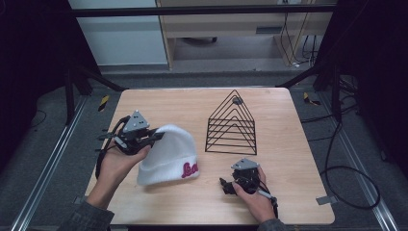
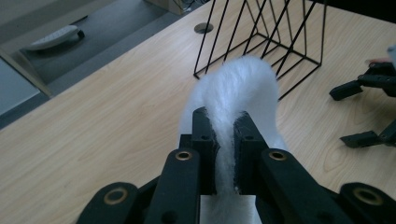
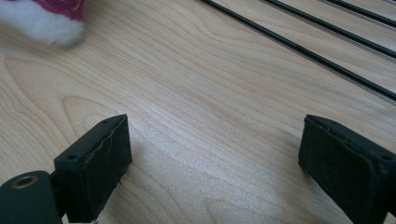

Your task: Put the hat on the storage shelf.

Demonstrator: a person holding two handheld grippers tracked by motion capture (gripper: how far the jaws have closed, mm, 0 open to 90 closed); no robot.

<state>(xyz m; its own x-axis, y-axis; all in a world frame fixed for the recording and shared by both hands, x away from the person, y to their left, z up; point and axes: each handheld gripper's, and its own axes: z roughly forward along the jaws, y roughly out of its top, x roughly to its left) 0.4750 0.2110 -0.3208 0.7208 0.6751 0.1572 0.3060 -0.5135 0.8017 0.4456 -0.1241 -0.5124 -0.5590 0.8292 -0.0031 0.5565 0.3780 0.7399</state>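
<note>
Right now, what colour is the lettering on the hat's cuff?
Pink-magenta lettering on the white hat, best in the high view.

The white hat (image 1: 168, 155) bore pink script lettering on its cuff; it seemed to begin "Lo", but the rest was too small to read.

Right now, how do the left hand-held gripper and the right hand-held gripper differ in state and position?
The left hand-held gripper is shut on the white beanie, pinching its fabric; the right hand-held gripper is open and holds nothing. The left one sits at the beanie's top, while the right one is low over bare table near the wire rack. Both have black jaws.
</note>
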